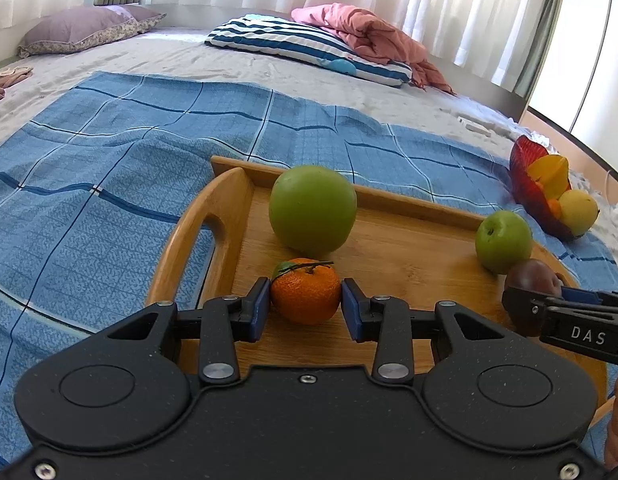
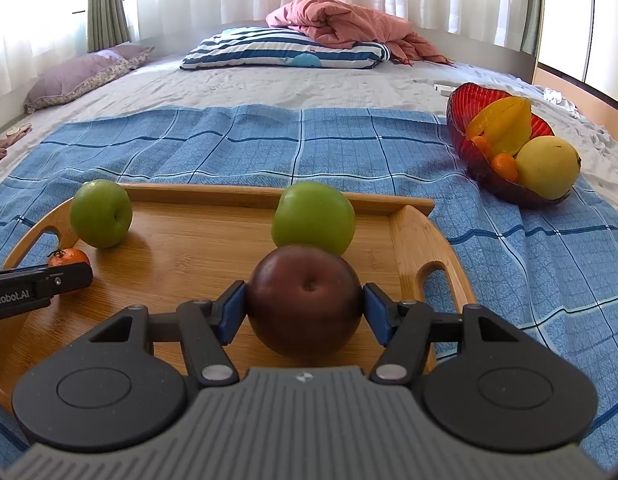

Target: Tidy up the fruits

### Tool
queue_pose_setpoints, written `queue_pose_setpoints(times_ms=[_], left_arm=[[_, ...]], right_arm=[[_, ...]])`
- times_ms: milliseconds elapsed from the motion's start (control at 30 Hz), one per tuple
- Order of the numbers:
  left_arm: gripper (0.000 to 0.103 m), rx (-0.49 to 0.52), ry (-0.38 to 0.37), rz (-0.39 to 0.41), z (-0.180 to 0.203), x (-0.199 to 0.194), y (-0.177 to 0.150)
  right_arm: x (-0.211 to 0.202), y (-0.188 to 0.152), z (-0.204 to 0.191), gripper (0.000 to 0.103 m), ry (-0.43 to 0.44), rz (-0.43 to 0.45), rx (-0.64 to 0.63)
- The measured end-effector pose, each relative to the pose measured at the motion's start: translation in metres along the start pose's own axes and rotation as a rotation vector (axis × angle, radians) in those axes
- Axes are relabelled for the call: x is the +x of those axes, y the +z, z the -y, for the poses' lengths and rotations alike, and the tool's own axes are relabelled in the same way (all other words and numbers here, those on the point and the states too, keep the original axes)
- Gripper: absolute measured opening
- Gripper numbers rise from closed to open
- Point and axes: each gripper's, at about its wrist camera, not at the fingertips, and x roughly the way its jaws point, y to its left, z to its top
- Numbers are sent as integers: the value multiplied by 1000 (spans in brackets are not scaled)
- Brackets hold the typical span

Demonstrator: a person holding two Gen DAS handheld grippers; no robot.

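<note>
A mandarin with a green leaf sits at the near left of the wooden tray, and my left gripper is shut on it, a blue pad on each side. My right gripper is shut on a dark red round fruit low over the tray. Two green apples stand on the tray: one just behind the dark fruit, the other at the far left corner. In the right wrist view the left gripper's finger hides part of the mandarin.
A red glass bowl on the blue checked cloth, right of the tray, holds a starfruit, a yellow fruit and small oranges. Pillows and a pink blanket lie at the far end of the bed.
</note>
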Motion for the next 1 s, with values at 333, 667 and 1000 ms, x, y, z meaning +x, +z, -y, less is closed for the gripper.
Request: queue_pose_setpoints(times_ms=[333,667,1000], left_arm=[[36,0,1,6,0,2,0],[38,6,13,2,1,4,-1],[51,35,19,-10,7,-5,-2]], right_arm=[[0,0,0,65,5,-2,-8],[1,1,-1,66,2,-7,-15],[-7,-1,-6,79,26,6,-36]])
